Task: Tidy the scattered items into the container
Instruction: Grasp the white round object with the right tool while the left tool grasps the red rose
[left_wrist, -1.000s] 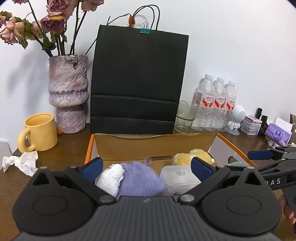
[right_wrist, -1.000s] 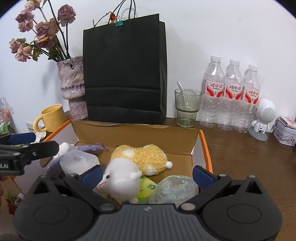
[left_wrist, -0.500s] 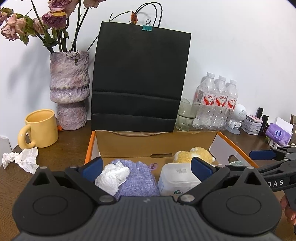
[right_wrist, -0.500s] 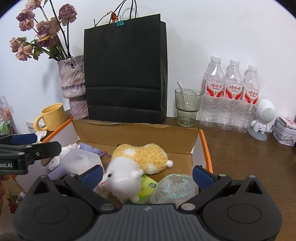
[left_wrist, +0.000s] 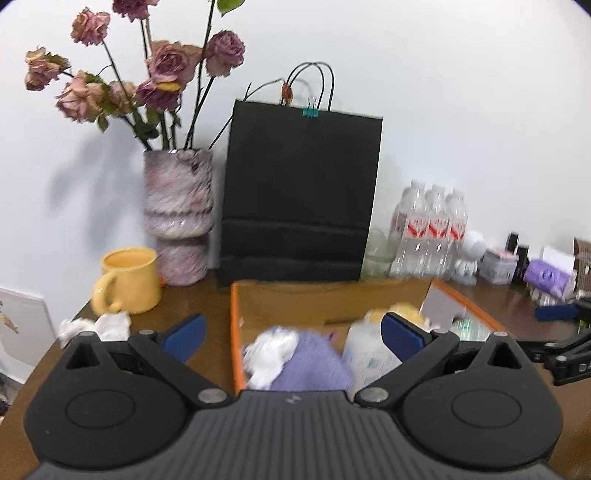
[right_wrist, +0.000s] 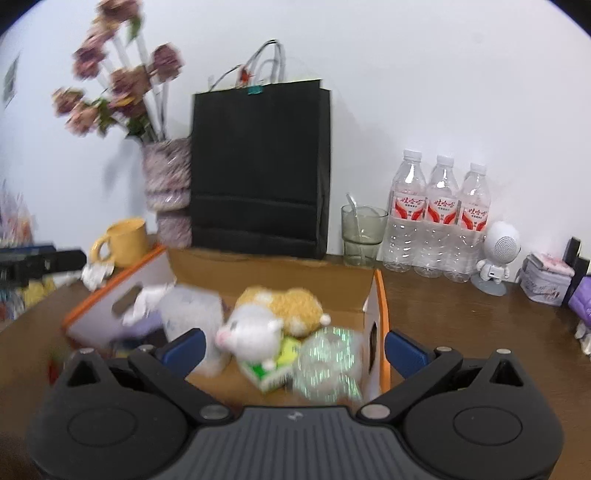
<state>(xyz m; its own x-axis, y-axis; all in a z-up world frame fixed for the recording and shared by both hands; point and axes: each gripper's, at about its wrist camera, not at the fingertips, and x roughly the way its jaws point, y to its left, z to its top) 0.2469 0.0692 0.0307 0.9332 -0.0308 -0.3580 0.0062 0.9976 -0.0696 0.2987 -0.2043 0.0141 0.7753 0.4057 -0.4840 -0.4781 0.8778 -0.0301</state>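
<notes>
- The box (right_wrist: 376, 295) sits on the table (right_wrist: 461, 314), just in front of the black bag (right_wrist: 258, 177).
- The left gripper (left_wrist: 291, 334) is wide open and holds nothing. Its blue tips hang over the left side of the box.
- The right gripper (right_wrist: 295, 347) is wide open too, with nothing in it. It hangs over the right side of the box.
- Inside the box, on the left, lie a white paper ball (left_wrist: 269, 354) and a purple cloth (left_wrist: 314, 365), touching each other.
- Next to them, in the middle of the box, is a clear tub (right_wrist: 192, 314). It looks blurry.
- A white toy (right_wrist: 251, 336) and a yellow toy (right_wrist: 291, 304) lie together in the box, and the white one rests on a green carton (right_wrist: 273, 376).
- A shiny wrap (right_wrist: 328, 365) sits in the right front corner of the box.
- Left of the box, out on the table, lies one more paper ball (left_wrist: 96, 326), just in front of a yellow mug (left_wrist: 129, 280).
- Right of the bag stand a glass (right_wrist: 362, 236) and three bottles (right_wrist: 439, 218).
</notes>
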